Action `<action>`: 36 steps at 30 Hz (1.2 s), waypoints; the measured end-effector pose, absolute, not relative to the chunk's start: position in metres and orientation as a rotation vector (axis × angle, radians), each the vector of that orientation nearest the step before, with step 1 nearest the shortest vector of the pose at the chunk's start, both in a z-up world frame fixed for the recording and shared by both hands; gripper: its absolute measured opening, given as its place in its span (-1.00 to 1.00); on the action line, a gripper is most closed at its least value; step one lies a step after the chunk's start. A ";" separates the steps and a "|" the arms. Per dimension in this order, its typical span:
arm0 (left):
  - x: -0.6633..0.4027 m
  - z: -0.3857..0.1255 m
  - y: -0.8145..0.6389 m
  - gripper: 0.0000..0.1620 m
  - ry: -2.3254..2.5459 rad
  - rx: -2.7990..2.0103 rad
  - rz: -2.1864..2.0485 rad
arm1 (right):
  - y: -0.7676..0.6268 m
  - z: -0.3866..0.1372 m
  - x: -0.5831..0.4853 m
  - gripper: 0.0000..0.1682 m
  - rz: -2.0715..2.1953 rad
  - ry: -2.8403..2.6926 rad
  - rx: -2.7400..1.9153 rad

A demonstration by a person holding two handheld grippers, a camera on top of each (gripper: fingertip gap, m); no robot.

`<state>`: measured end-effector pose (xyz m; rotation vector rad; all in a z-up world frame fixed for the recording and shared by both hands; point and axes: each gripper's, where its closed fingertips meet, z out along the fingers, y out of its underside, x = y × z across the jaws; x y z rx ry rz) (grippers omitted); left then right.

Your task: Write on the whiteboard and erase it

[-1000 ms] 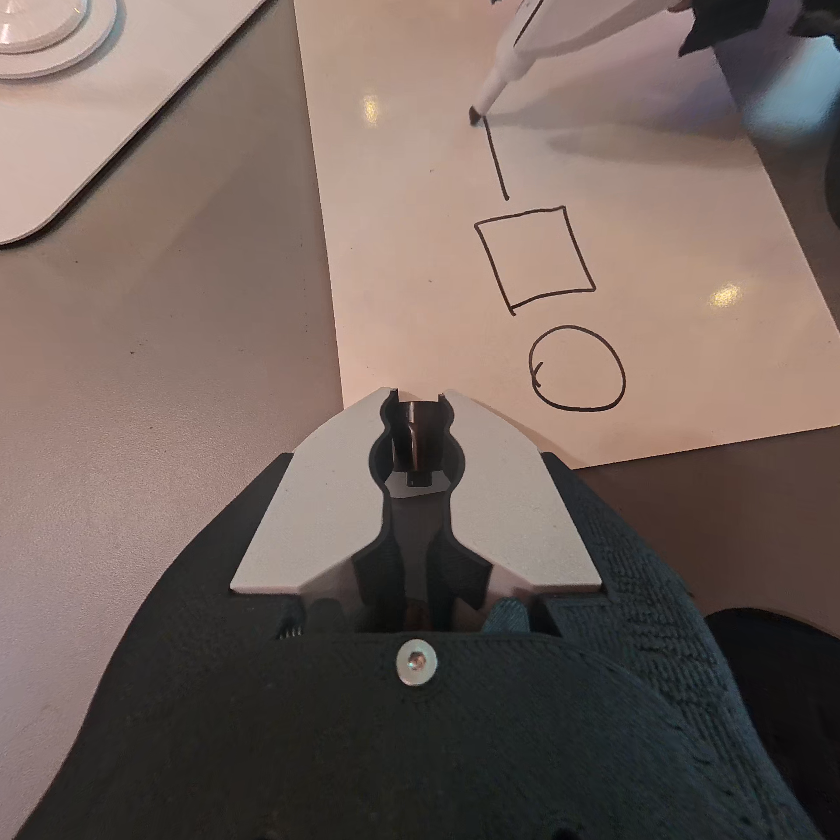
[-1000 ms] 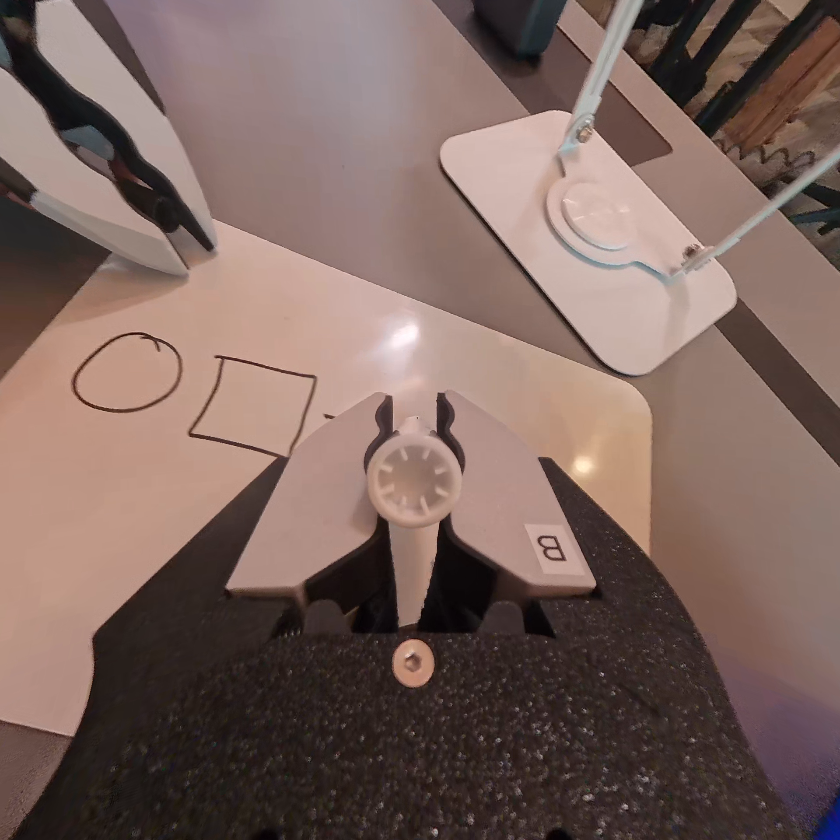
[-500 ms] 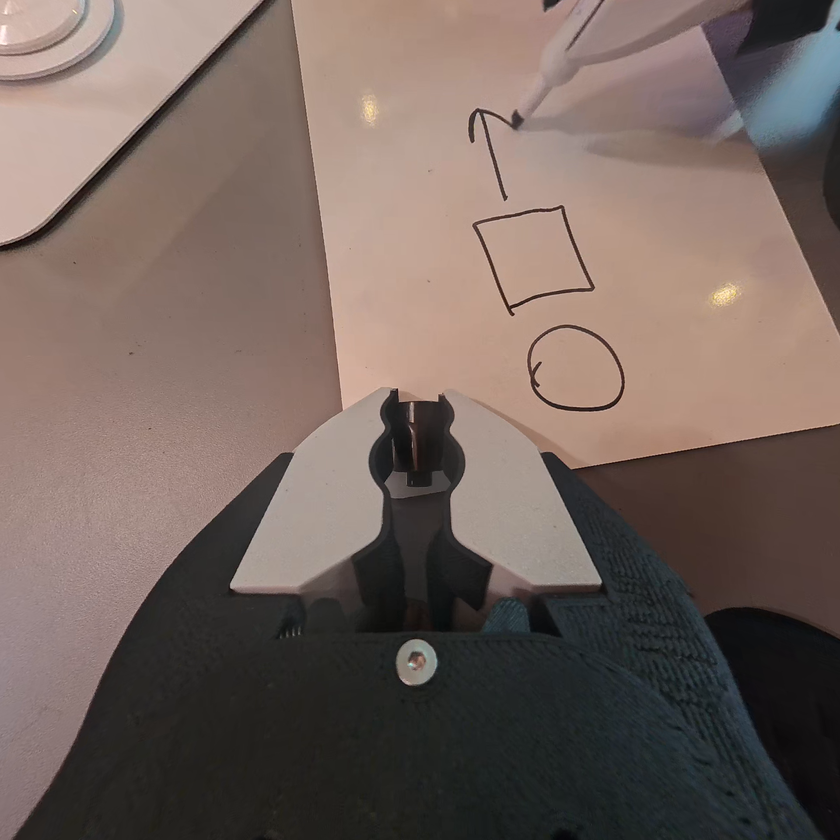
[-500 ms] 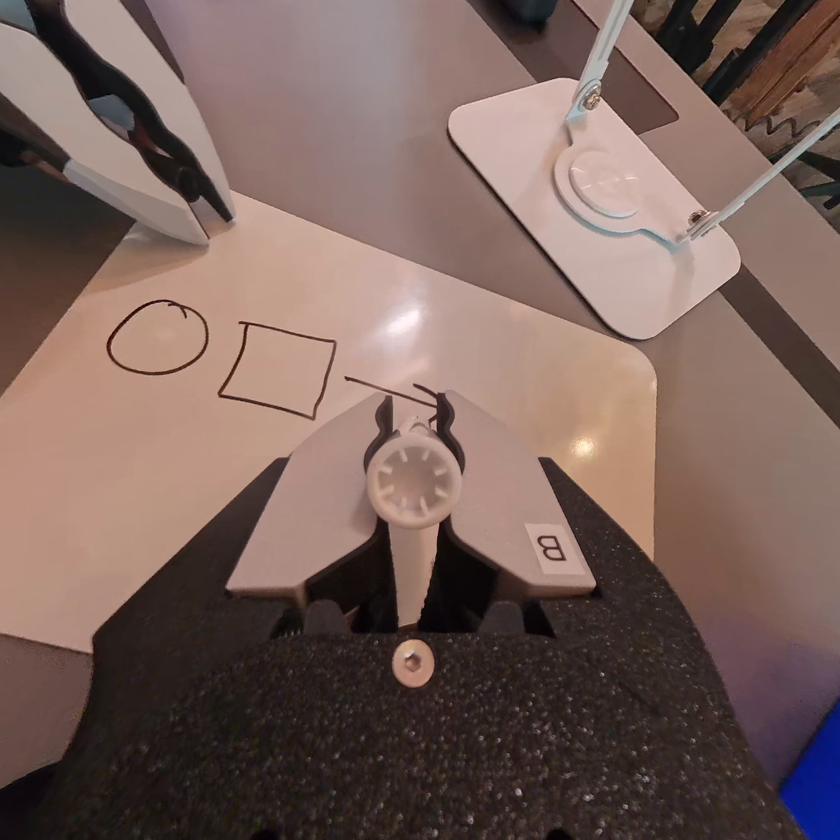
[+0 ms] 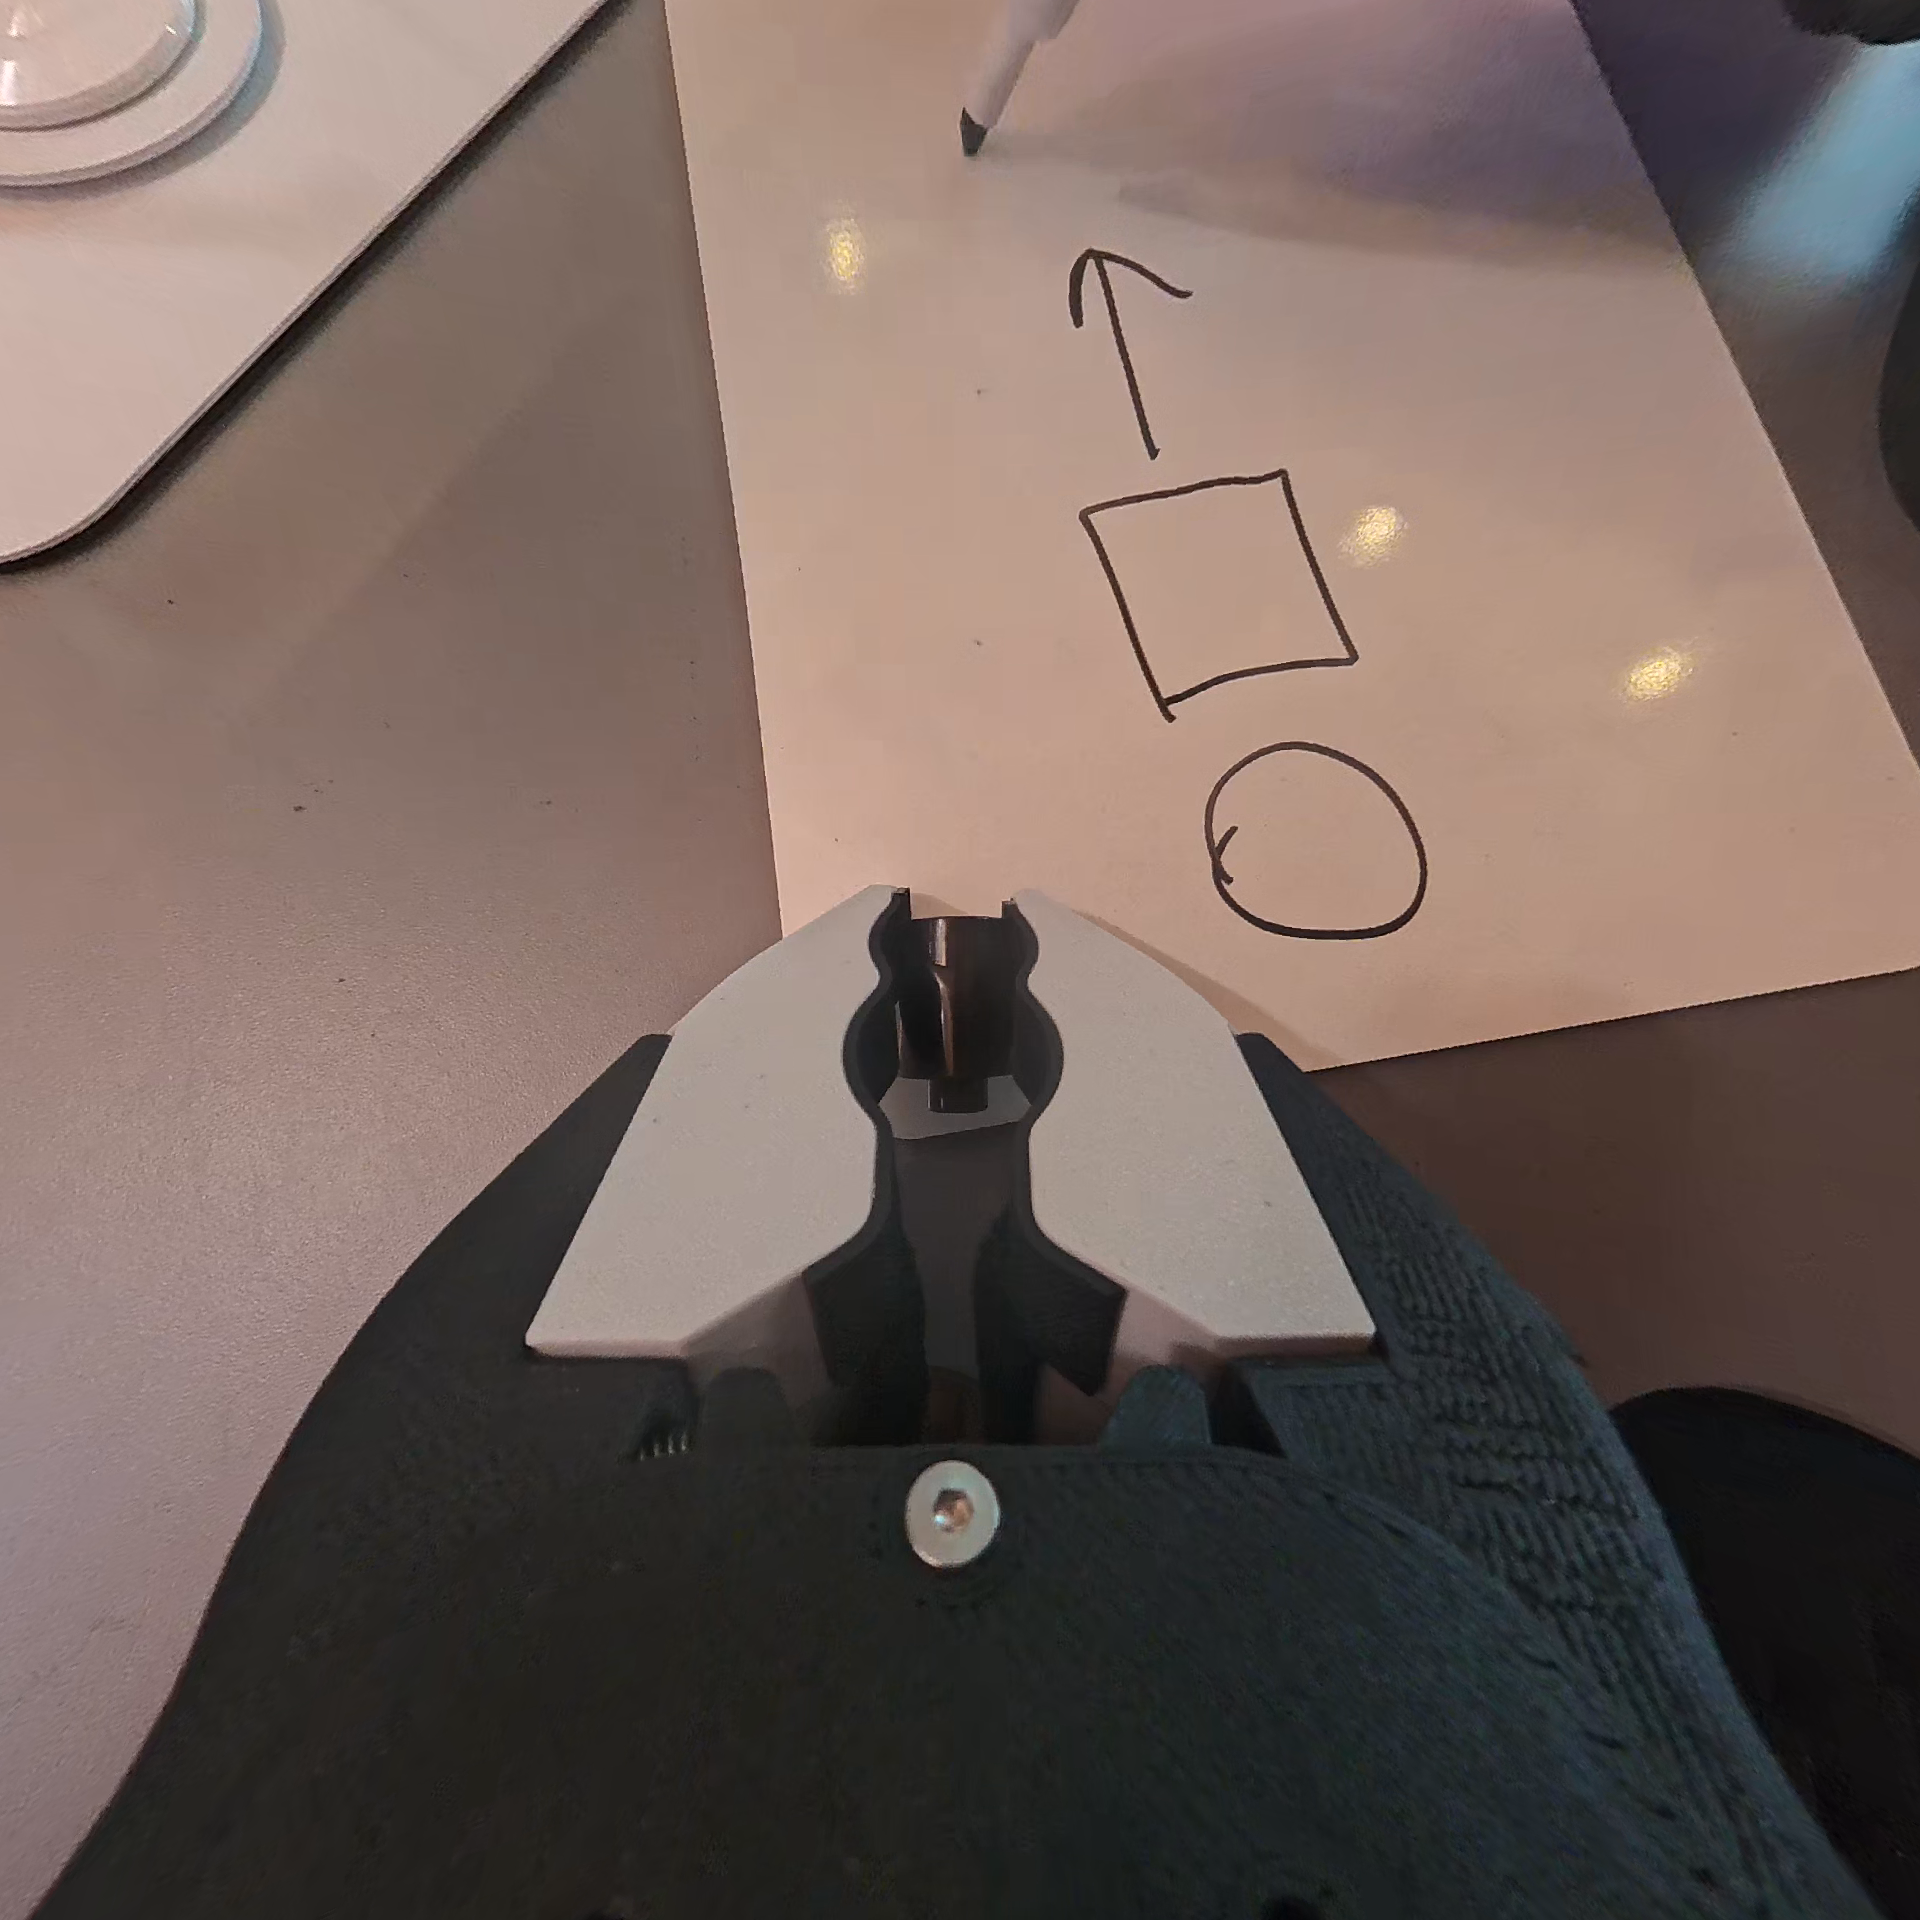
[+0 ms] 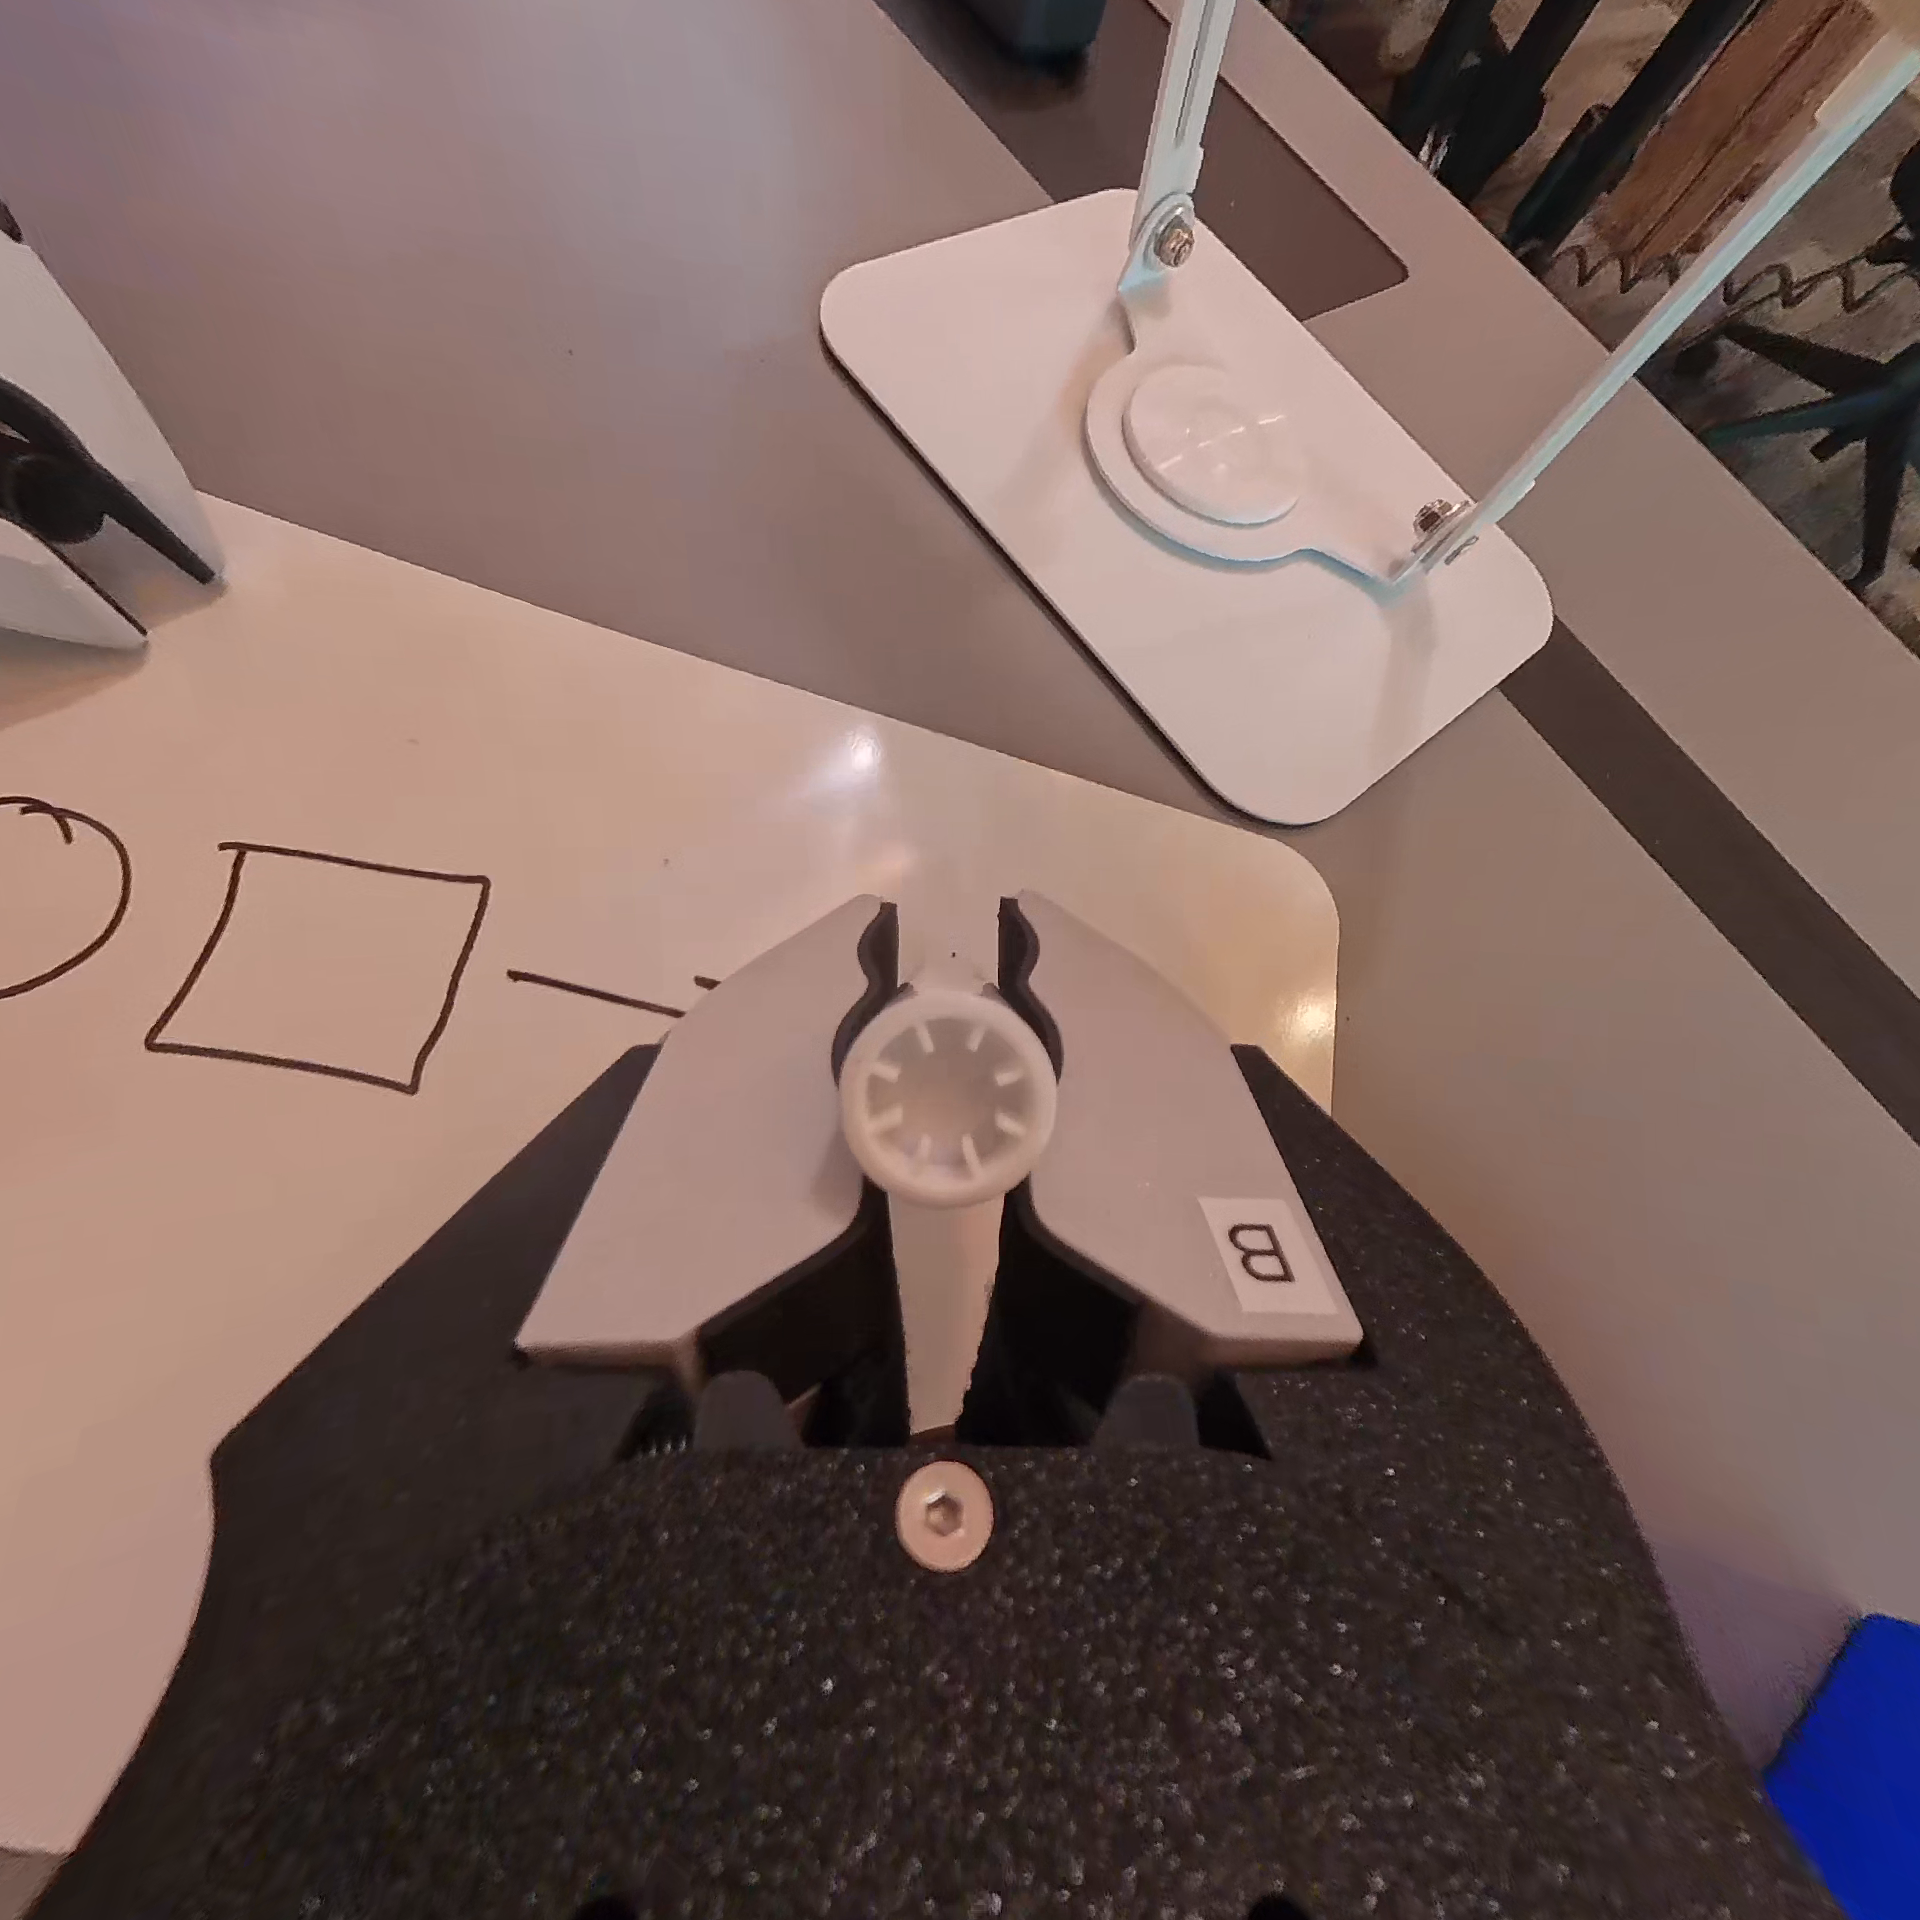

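Marker [image 6: 948,1101], clamped in the right claw [image 6: 940,914] along its fingers, pointed tip-first at the whiteboard [image 5: 894,540] beyond the arrow [image 5: 1117,353], while the left claw [image 5: 954,899] gripped the black cap [image 5: 951,1013] at the near edge.

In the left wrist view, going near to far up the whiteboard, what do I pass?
Left tool shut on the dark cap → circle → square → arrow → marker tip, all on the whiteboard.
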<state>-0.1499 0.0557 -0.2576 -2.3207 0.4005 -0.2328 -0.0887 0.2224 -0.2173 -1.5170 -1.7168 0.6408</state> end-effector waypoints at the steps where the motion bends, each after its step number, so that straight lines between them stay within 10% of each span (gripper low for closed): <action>1: -0.150 -0.258 0.056 -0.79 0.400 -2.321 -0.233 | 0.221 -0.217 -0.086 -0.77 0.639 -1.719 -1.521; 36: -0.148 -0.258 0.055 -0.79 0.409 -2.320 -0.240 | 0.238 -0.218 -0.046 -0.77 0.575 -1.674 -1.609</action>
